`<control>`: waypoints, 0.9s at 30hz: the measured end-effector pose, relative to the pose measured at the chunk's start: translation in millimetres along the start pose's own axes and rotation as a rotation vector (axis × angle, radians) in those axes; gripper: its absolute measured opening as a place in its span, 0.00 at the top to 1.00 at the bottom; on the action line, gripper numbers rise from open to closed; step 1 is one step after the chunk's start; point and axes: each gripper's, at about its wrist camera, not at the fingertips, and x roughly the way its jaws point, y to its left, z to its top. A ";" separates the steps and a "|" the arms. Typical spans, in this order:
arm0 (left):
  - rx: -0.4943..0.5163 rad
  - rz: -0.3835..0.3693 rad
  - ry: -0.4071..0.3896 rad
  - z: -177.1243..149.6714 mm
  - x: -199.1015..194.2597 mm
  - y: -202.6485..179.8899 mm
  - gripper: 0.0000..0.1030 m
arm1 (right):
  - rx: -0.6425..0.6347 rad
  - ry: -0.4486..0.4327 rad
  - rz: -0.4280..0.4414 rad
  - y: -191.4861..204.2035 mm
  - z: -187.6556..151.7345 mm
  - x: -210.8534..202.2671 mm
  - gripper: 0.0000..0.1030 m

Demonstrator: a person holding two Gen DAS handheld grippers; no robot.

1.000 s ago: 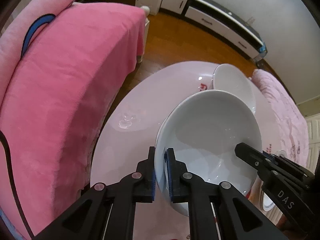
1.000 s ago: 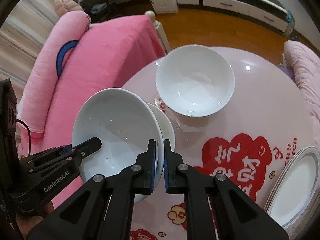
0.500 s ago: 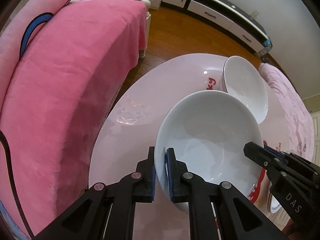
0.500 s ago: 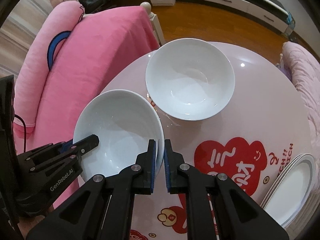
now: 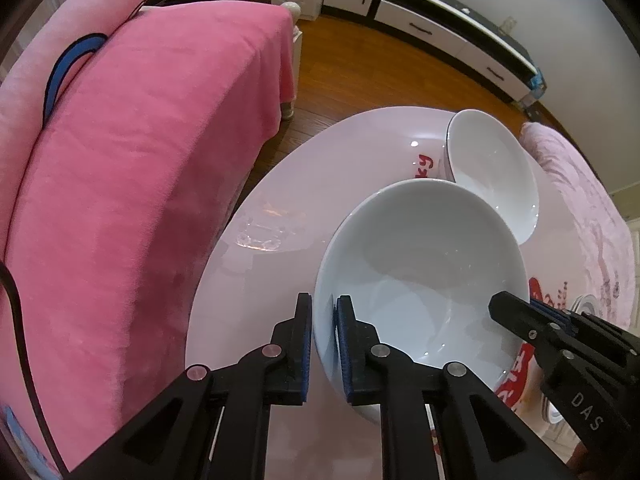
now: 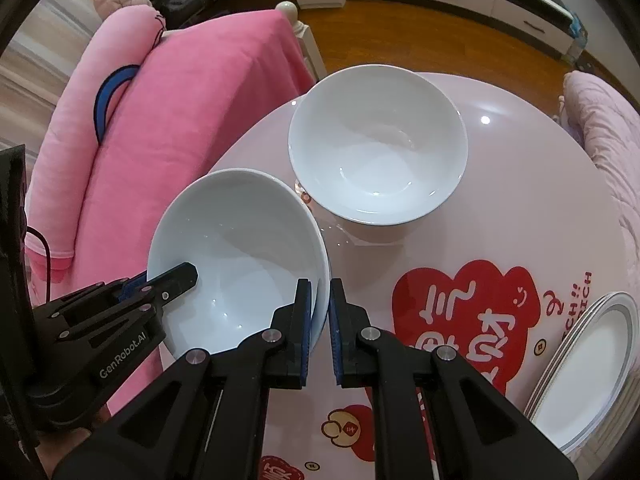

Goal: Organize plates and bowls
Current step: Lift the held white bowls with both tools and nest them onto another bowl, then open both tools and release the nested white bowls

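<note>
A white bowl (image 5: 424,276) (image 6: 236,256) is held above the round pink table (image 6: 520,208) by both grippers. My left gripper (image 5: 323,340) is shut on its left rim; it shows in the right wrist view (image 6: 176,280). My right gripper (image 6: 319,320) is shut on the opposite rim; one finger shows in the left wrist view (image 5: 516,312). A second white bowl (image 6: 378,148) (image 5: 494,172) rests on the table just beyond the held one. A stack of grey-rimmed plates (image 6: 588,364) sits at the table's right edge.
A pink blanket-covered sofa (image 5: 132,168) stands close against the table's left side. A pale pink cushioned seat (image 6: 608,140) borders the far right. The table (image 5: 304,188) carries red printed decorations (image 6: 464,320). Wooden floor and white cabinets lie beyond.
The held bowl has risen off the bowl that was under it and moved with both grippers toward the second bowl, which now looks nearer.
</note>
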 end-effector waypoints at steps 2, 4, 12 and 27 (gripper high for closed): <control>-0.001 0.003 -0.004 -0.5 -1.5 0.4 0.87 | -0.003 -0.001 -0.001 0.5 -1.0 -1.2 0.90; -0.005 0.000 -0.006 -1.6 -3.0 1.2 0.86 | -0.003 -0.004 -0.002 0.5 -3.1 -2.7 0.90; 0.002 0.028 -0.022 -2.5 -10.8 4.7 0.65 | 0.007 -0.028 -0.011 -2.8 -9.5 -12.9 0.86; -0.042 0.034 -0.042 -6.6 -35.1 10.5 0.07 | 0.166 -0.098 0.120 -43.3 -16.3 -35.7 0.00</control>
